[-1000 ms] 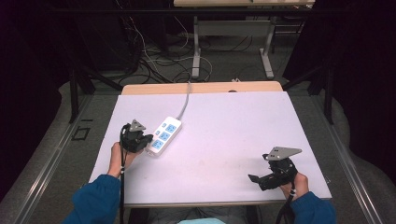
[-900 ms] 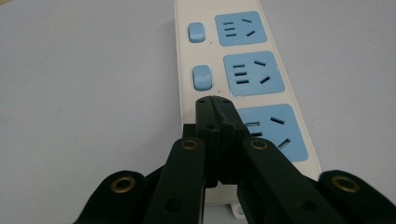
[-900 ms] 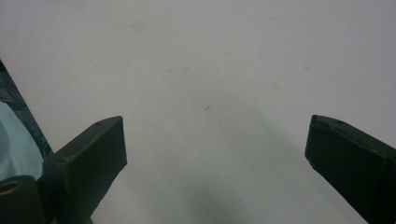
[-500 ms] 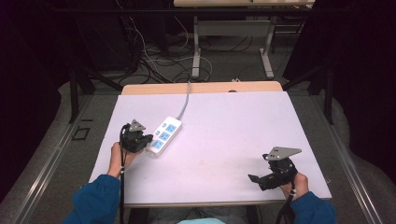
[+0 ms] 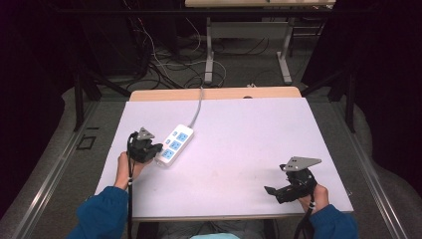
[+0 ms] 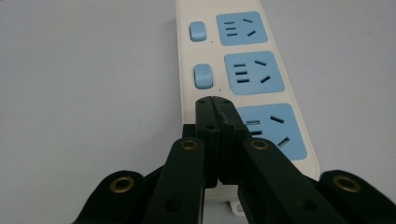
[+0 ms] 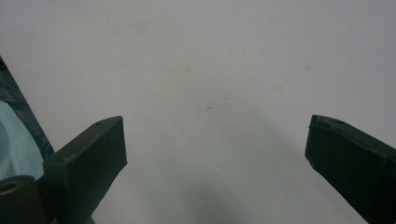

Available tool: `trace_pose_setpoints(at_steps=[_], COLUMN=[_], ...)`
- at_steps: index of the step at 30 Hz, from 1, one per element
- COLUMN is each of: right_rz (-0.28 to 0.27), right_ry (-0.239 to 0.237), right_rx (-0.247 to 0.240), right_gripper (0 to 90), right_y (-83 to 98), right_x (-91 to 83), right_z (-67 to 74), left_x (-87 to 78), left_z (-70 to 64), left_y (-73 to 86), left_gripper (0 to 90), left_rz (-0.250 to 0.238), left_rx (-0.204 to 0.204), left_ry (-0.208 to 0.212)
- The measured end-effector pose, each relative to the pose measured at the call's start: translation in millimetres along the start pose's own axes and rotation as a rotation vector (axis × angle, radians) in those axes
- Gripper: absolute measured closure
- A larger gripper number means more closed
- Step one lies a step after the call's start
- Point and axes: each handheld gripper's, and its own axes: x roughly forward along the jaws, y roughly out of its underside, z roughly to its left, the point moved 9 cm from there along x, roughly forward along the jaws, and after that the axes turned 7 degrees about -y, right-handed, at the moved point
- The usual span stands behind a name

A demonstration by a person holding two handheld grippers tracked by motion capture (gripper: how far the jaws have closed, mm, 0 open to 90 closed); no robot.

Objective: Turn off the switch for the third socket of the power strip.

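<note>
The left gripper (image 6: pixel 215 103) has its jaws pressed together, tips over the near end of the white plastic power strip with blue sockets (image 6: pixel 243 70), which lies on the pale table (image 5: pixel 239 144). The right gripper (image 7: pixel 215 140) is wide apart above bare table.

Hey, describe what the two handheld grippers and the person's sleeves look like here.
Both the left gripper and the right gripper are black, two-jawed tools, each topped by a grey three-cornered plate with small holes. Brass-coloured rivets dot the left one's linkage. A dark cable trails from each. The sleeves are blue.
</note>
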Motion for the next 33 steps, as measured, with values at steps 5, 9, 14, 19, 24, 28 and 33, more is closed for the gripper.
trace_pose_setpoints(at_steps=[5, 9, 14, 19, 24, 28, 33], right_rz=[-0.003, -0.004, -0.003, -0.005, -0.004, 0.005, 0.002], right_ry=[-0.001, -0.003, -0.004, -0.006, -0.001, -0.008, -0.006], right_rx=[0.0, 0.002, -0.001, -0.001, 0.002, 0.002, 0.002], right_gripper=[4.9, 4.9, 4.9, 4.9, 4.8, 4.8, 4.8], right_y=[-0.3, -0.2, -0.2, -0.4, -0.2, 0.2, 0.0], right_x=[-0.1, -0.4, 0.3, 0.1, -0.3, -1.0, -0.8], right_z=[-0.2, 0.1, -0.3, 0.1, -0.4, 0.5, 0.4], left_x=[-3.4, -7.4, -11.5, -13.6, -17.8, -24.8, -30.4], left_z=[1.7, 2.5, 3.6, 3.3, 2.0, 2.6, 4.3], left_y=[-3.5, -5.8, -7.1, -6.5, -6.4, -4.7, -1.7], left_gripper=[76.1, 63.8, 41.0, 26.1, 16.1, 9.8, 3.0], left_rz=[-0.017, -0.02, -0.021, -0.01, -0.013, -0.013, -0.007], left_rx=[-0.011, -0.021, -0.024, -0.022, -0.017, -0.015, -0.011], left_ry=[-0.001, 0.001, -0.02, -0.033, -0.04, -0.054, -0.053])
